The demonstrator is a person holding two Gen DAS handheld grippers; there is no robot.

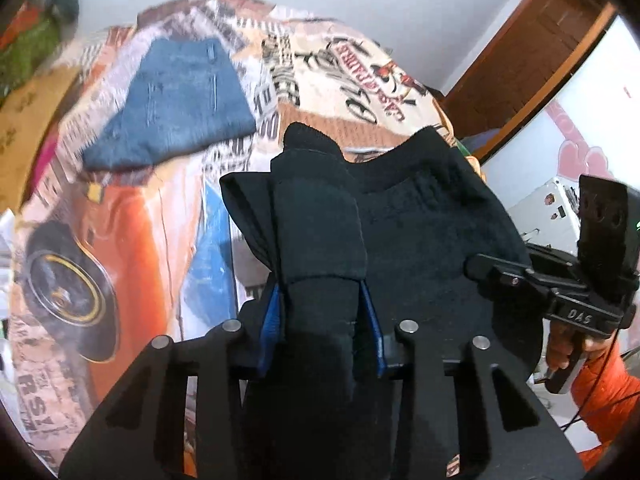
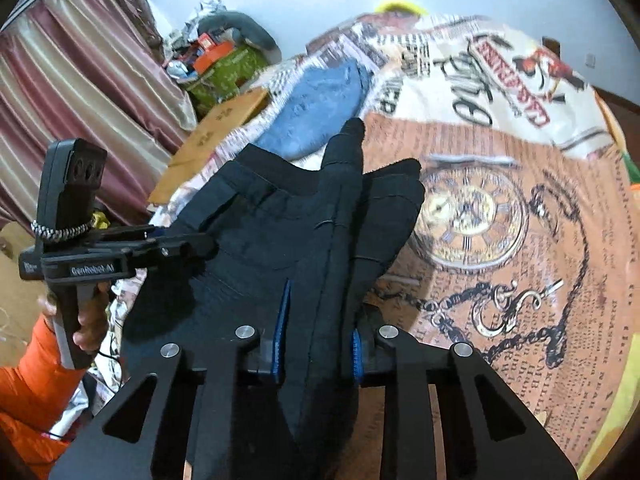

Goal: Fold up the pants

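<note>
Black pants (image 1: 400, 216) are held bunched between both sets of jaws: the left gripper (image 1: 320, 320) is clamped on a thick fold of the fabric between its blue pads (image 1: 272, 320), and the right gripper (image 2: 318, 344) is clamped likewise on another fold, so the cloth hangs lifted between the two. Each handle is gripped by a hand (image 2: 86, 320) in an orange sleeve (image 2: 28, 380). Beyond the pants, a bed (image 2: 520, 280) covered in a printed spread is seen, with folded jeans (image 1: 176, 104) lying flat farther back, well apart from the pants.
</note>
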